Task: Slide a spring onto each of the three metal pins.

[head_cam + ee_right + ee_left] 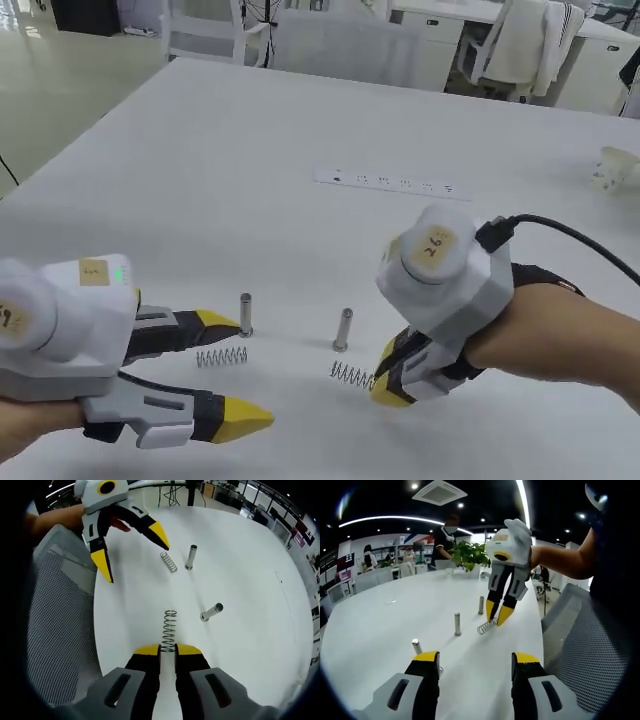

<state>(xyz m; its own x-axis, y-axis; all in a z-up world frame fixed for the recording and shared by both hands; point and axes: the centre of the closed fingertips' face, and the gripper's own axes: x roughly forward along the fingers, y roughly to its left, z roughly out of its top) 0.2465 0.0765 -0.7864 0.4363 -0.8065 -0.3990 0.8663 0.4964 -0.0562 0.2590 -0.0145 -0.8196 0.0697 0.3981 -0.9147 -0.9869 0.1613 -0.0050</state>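
Observation:
Two metal pins stand upright on the white table [300, 130], one on the left [245, 313] and one in the middle [343, 330]. A loose spring [222, 356] lies by the left pin, between the wide-open fingers of my left gripper [235, 368]. My right gripper [382, 378] is shut on the end of a second spring [350, 375], which lies low near the middle pin. The right gripper view has that spring [169, 630] sticking forward from the gripper [167, 651]. In the left gripper view a third pin [481, 605] stands beyond the right gripper [497, 617] and looks ribbed.
A white power strip [395, 182] lies across the table's middle. A crumpled white object [612, 168] sits at the far right. Chairs [205, 25] stand past the far edge. The near table edge and a mesh chair [60, 605] lie below the grippers.

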